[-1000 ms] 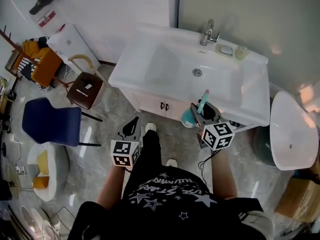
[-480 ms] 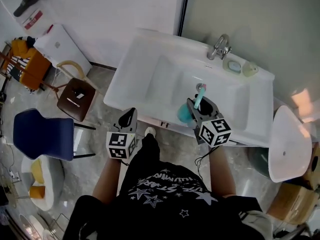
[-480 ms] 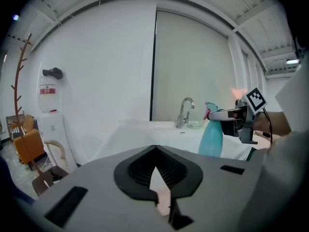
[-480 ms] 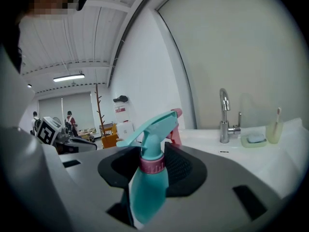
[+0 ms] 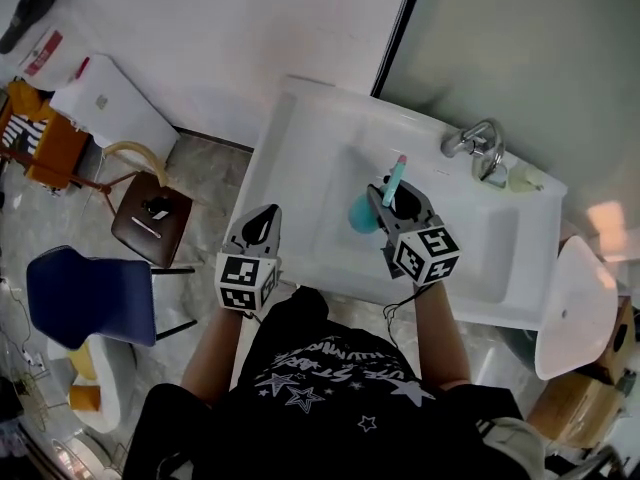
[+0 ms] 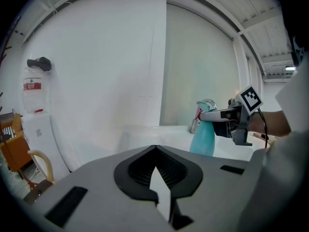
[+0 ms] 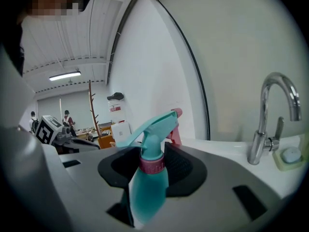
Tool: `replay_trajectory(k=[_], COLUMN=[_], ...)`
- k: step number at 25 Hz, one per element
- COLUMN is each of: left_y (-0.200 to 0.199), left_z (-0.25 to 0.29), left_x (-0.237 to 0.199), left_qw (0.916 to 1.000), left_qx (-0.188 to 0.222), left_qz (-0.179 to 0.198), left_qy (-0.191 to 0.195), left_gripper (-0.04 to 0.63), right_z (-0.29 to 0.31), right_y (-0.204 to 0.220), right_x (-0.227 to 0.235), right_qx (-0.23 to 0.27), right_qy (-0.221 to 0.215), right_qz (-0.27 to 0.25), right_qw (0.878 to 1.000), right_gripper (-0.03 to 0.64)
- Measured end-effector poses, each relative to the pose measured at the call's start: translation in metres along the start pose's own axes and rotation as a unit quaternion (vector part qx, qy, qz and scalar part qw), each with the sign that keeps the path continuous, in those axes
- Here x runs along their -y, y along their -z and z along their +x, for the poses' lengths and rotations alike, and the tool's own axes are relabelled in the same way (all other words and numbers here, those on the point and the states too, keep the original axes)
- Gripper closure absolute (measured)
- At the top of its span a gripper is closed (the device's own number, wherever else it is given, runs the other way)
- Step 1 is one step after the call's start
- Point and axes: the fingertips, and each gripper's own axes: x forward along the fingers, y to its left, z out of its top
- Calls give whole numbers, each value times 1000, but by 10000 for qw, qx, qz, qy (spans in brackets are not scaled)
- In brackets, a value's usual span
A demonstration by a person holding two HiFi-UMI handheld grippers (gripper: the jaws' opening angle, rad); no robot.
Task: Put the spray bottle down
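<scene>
Sink area, seen from the head view
Spray bottle [image 5: 360, 213] sits between the right gripper [image 5: 395, 200] jaws over the basin [image 5: 310, 158]. Faucet [image 5: 478, 146] behind-right, left gripper [image 5: 262, 225] at the sink's front-left rim, stool [image 5: 150, 218] on the floor to the left.

place: washroom corner in open hall | evidence: white washbasin [image 5: 290, 158], chrome tap [image 5: 475, 140], blue chair [image 5: 90, 293]
</scene>
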Motion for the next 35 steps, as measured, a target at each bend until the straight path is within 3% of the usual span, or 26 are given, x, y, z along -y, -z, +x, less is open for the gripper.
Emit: replay_trajectory(k=[17,35], left_y=[-44,-35], left_z=[86,145], left_x=[-88,-115], left_qw=[9997,9996], left_qx=[199,-14], left_qz=[52,-39], left_qy=[163,287], left_gripper=[580,580], right_z=[157,240], right_y=[-65,-42], right_x=[21,50], right_qx=[108,224], right_qy=[-11,186], right_qz=[-446,-717], right_qw=[9989,9970], right_gripper=[456,456])
